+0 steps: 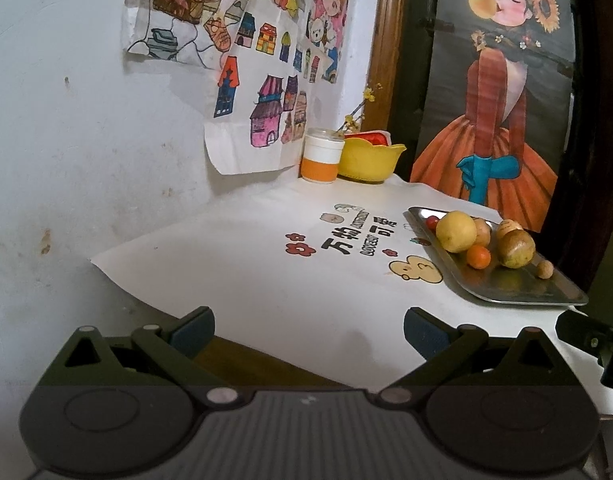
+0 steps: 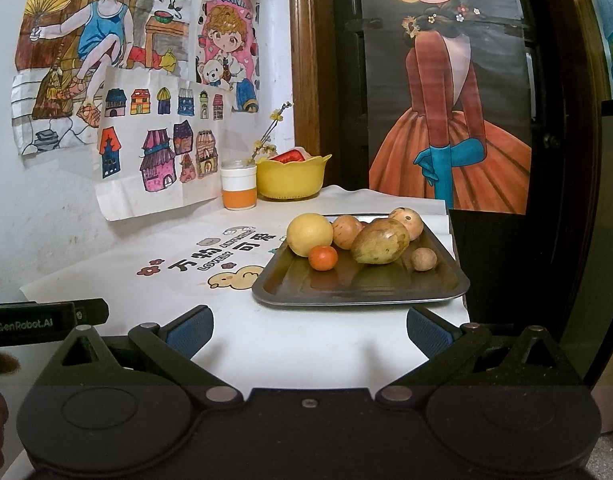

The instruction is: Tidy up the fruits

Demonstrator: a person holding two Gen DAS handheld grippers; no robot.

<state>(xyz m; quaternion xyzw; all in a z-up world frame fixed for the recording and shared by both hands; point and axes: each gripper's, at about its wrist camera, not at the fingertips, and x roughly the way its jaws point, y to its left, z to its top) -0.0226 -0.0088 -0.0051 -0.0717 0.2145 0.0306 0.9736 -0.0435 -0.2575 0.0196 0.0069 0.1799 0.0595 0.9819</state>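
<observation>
Fruit piled on the tray, both of your hand-held grippers released and empty.

The fruits sit bunched at the far end of the metal tray (image 2: 360, 286): a yellow citrus (image 2: 309, 234), a small tangerine (image 2: 323, 258), a mango (image 2: 380, 241), a little brown nut-like fruit (image 2: 423, 259) and two brownish round ones behind. Your right hand-held gripper (image 2: 308, 330) hovers just short of the tray's near rim, jaws spread wide; your left hand-held gripper (image 1: 308, 330) is over the bare tabletop (image 1: 266, 280), with the tray far and to its right. The risk, as I judge it: round fruits touching each other can roll when you nudge one, and the tray lies close to the tabletop's right edge, so a push could send fruit off.
</observation>
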